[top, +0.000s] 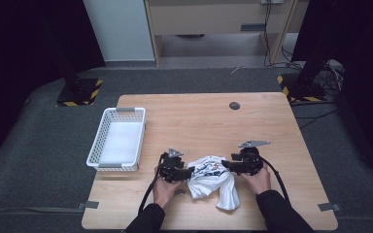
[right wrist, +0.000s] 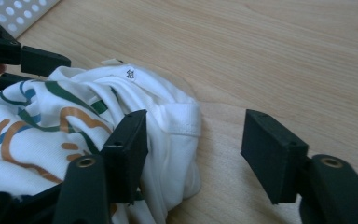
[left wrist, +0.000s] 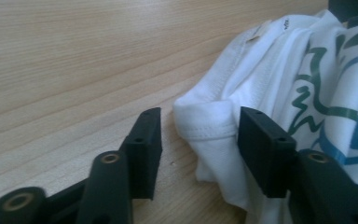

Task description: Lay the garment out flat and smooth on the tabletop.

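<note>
A crumpled white garment (top: 212, 180) with a green, blue and orange print lies on the wooden table (top: 199, 116) near its front edge. My left gripper (top: 190, 171) meets the garment's left side. In the left gripper view its jaws (left wrist: 199, 140) straddle a hemmed fold of the white cloth (left wrist: 209, 119); one pad lies against the fabric, while a gap separates the other from it. My right gripper (top: 225, 165) comes in from the right. Its jaws (right wrist: 193, 149) stand apart over the garment's (right wrist: 74, 116) edge, one pad against cloth, the other over bare wood.
A white perforated basket (top: 94, 145) stands at the table's left edge, its corner also in the right gripper view (right wrist: 14, 14). A dark round cap (top: 234, 105) sits at the far middle. Black stands and cables occupy the floor beyond.
</note>
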